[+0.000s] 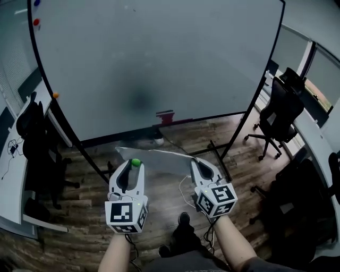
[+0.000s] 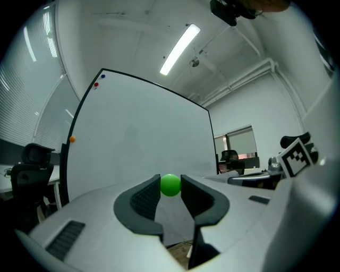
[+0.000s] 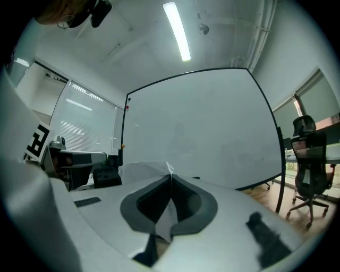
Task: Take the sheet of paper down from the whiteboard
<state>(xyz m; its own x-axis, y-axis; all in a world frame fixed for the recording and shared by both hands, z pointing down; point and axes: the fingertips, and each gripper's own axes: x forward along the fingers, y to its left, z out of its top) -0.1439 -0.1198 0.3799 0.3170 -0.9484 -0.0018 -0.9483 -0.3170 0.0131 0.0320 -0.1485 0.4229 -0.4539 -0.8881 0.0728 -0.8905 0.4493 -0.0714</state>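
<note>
Closest to us, low in front of the whiteboard (image 1: 159,58), we hold both grippers out level with their marker cubes toward us. Our left gripper (image 1: 135,163) has its jaws standing apart but pressed on a green ball (image 1: 136,162), pinched at their tips. Our right gripper (image 1: 194,162) has its jaws together, clamped on the right end of the sheet of paper (image 1: 162,158).

The whiteboard fills the upper part of the head view: a pale board in a black frame on a black stand, with a faint dark smudge low on its face. Below it we see a wooden floor (image 1: 212,133). Right of the whiteboard stands a black office chair (image 1: 279,111), and left of it another black chair (image 1: 32,138) sits by a white desk (image 1: 10,180).

The sheet of paper is off the whiteboard, held in the air before the board's lower edge and stretched between our two grippers. Its left end reaches the left gripper's tips, and we cannot tell whether that gripper pinches it too.

At the whiteboard's lower edge sits a small red block (image 1: 165,116). Along the board's left edge are three round magnets: a blue magnet (image 1: 36,2) at the top, a red magnet (image 1: 36,22) under it and an orange magnet (image 1: 56,95) farther down
</note>
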